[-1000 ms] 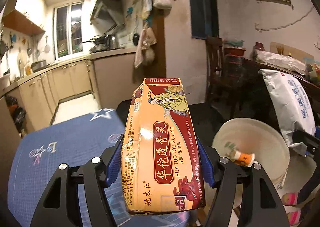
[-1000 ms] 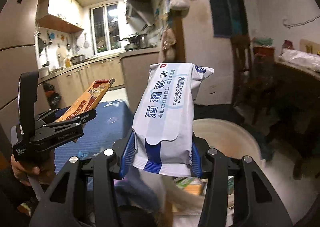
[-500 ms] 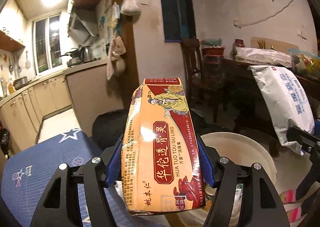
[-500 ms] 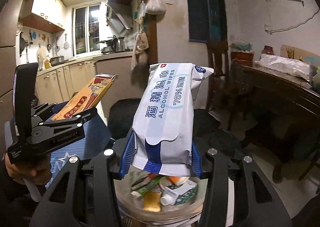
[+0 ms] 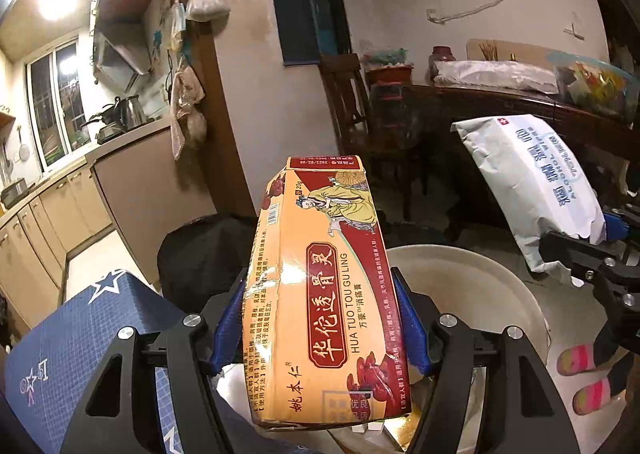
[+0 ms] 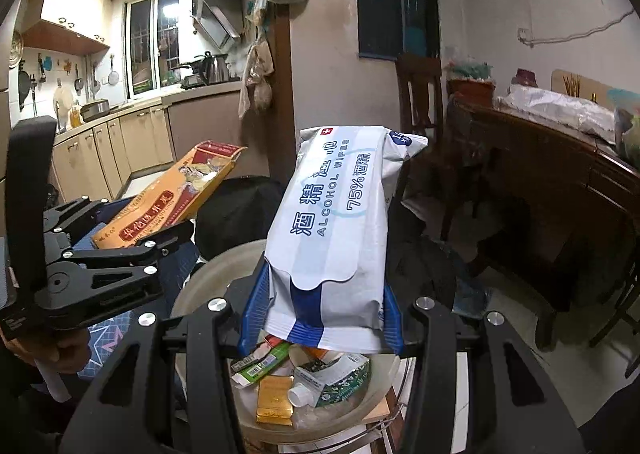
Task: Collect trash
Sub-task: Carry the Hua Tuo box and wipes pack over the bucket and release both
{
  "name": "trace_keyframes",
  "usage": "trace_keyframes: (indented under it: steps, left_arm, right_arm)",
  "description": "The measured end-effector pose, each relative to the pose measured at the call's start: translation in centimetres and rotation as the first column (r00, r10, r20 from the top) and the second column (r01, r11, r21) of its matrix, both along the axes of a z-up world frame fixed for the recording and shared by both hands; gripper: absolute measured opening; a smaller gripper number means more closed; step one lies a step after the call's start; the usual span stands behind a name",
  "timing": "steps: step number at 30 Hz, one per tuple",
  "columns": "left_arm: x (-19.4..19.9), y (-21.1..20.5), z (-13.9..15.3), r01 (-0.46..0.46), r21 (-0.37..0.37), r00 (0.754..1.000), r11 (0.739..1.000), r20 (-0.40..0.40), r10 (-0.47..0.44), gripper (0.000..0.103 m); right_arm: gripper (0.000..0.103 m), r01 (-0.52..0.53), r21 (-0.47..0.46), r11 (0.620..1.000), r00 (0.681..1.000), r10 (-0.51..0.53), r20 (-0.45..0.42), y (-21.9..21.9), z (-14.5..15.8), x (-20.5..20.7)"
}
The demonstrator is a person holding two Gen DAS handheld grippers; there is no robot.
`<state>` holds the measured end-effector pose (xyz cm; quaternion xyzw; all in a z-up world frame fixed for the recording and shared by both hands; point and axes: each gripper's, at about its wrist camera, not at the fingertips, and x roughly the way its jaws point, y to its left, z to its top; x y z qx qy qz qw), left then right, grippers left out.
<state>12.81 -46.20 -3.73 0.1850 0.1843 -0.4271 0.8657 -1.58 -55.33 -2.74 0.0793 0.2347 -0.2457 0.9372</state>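
Observation:
My left gripper is shut on an orange and red medicine box, which stands upright between the blue pads above the rim of a pale round bin. My right gripper is shut on a white and blue pack of alcohol wipes, held over the same bin, which holds several small boxes and a tube. In the right wrist view the left gripper and its box sit at the left; in the left wrist view the wipes pack hangs at the right.
A blue star-patterned cloth covers the surface left of the bin. A dark rounded object sits behind the bin. A dark wooden table and chair stand to the right. A person's striped socks are on the floor.
Both grippers have swung to the right with their loads, from over the blue cloth to above the bin. The bin's contents now show under the right gripper.

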Motion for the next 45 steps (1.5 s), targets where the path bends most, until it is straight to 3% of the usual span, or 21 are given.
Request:
trace_keyframes:
  steps: [10,14,29,31,35,38,40,45]
  left_arm:
    - [0.0,-1.6,-1.3,0.039,0.058,0.999,0.998,-0.003,-0.039,0.068]
    - [1.1,-2.4,-2.0,0.063,0.08,0.997,0.995,-0.051,-0.059,0.07]
    - [0.7,-1.0,-2.4,0.052,0.081,0.998,0.995,-0.052,-0.048,0.073]
    - [0.3,-0.4,-2.2,0.05,0.077,0.998,0.996,-0.044,-0.046,0.073]
    - [-0.5,1.0,-1.8,0.063,0.055,0.997,0.997,-0.053,-0.06,0.073]
    - [-1.5,2.5,-1.7,0.08,0.04,0.995,0.996,-0.057,-0.078,0.076]
    - [-2.2,3.4,-1.6,0.094,0.032,0.994,0.995,-0.063,-0.092,0.08]
    - [-5.0,7.1,-0.9,0.159,-0.013,0.987,0.987,-0.017,-0.159,0.098]
  right_arm:
    - [0.047,0.004,0.058,0.998,0.999,-0.001,-0.049,-1.6,-1.5,0.7]
    - [0.06,-0.007,0.072,0.997,0.996,0.014,-0.092,-2.3,-2.4,1.6]
    - [0.062,0.008,0.08,0.997,0.998,-0.003,-0.069,-1.7,-2.4,0.6]
    - [0.066,0.011,0.085,0.996,0.998,-0.006,-0.062,-1.1,-2.4,0.1]
    - [0.086,0.019,0.117,0.993,0.999,-0.013,-0.05,0.1,-2.3,-1.2]
    - [0.089,0.029,0.133,0.991,0.999,-0.025,-0.031,1.4,-2.1,-2.3]
    - [0.098,0.06,0.122,0.991,0.998,-0.057,-0.031,2.5,-2.1,-3.0]
    - [0.098,0.102,0.124,0.987,0.995,-0.103,-0.002,4.7,-2.1,-5.0]
